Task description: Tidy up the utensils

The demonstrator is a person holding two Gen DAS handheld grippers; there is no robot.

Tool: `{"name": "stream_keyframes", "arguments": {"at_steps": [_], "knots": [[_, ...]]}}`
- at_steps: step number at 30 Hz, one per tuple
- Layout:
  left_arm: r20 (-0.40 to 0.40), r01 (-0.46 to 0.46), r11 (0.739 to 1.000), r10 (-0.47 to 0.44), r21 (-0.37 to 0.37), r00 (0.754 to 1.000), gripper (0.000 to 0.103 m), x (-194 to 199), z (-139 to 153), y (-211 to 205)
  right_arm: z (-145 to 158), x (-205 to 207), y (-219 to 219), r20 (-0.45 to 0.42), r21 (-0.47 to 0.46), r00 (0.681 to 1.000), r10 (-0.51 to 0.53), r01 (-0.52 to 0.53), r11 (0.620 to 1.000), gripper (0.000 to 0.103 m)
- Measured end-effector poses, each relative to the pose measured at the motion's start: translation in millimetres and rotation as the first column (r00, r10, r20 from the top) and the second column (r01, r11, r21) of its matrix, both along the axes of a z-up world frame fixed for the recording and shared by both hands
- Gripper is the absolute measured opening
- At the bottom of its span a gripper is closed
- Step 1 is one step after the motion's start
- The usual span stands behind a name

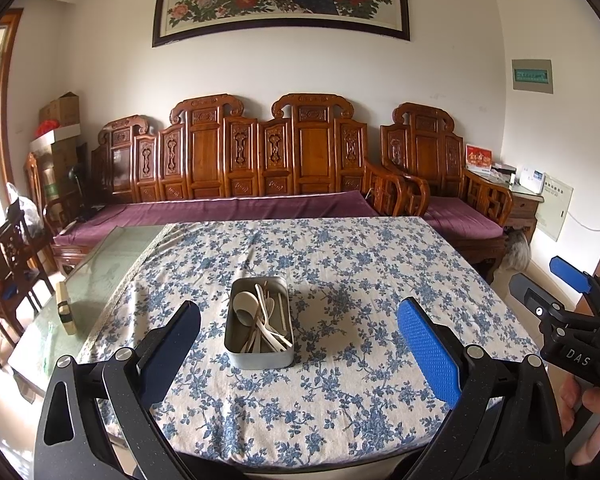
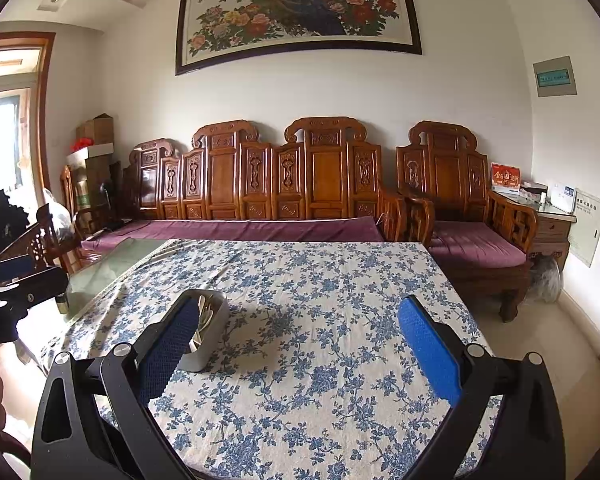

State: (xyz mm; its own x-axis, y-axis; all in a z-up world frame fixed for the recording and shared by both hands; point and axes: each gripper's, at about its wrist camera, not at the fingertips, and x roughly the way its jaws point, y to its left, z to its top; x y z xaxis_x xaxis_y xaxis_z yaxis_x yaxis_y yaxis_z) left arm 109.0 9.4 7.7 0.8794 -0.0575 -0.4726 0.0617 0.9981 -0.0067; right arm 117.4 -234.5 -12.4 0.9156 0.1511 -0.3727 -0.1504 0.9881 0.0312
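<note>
A rectangular metal tin (image 1: 259,322) sat on a table covered by a blue-flowered cloth (image 1: 340,264), and inside it lay the pale utensils (image 1: 262,316), all heaped together with handles crossing. One round-bowled spoon (image 1: 244,303) rested at the tin's far left corner; several slimmer spoons or forks and a few thin sticks, perhaps chopsticks, lay tangled over it, roughly eight to ten pieces in all, though the overlap made an exact count unsure. No utensil lay on the cloth around the tin, so the pieces were gathered in one container but not sorted by kind, a state that would suit either a finished gathering or a pile waiting to be laid out. The left gripper (image 1: 299,336) hovered over the near side of the tin, its two fingers spread wide with the tin framed between them, holding nothing, likely lined up so the tin stayed central in view. The right gripper (image 2: 299,338) hung to the right of the tin, likewise spread wide and empty, over bare cloth. Behind the tin, beyond the table's far edge, stood one long carved wooden bench (image 1: 236,160) with purple cushions.
</note>
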Motion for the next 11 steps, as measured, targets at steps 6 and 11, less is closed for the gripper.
{"name": "stream_keyframes", "arguments": {"at_steps": [6, 11], "knots": [[-0.002, 0.000, 1.000, 0.000, 0.000, 1.000, 0.095, 0.9, 1.0, -0.7, 0.0, -0.1, -0.3, 0.001, 0.001, 1.000, 0.000, 0.000, 1.000, 0.100], [-0.004, 0.001, 1.000, -0.001, 0.000, 1.000, 0.095, 1.4, 2.0, -1.2, 0.1, -0.3, 0.8, 0.001, 0.001, 1.000, 0.000, 0.000, 1.000, 0.100]]}}
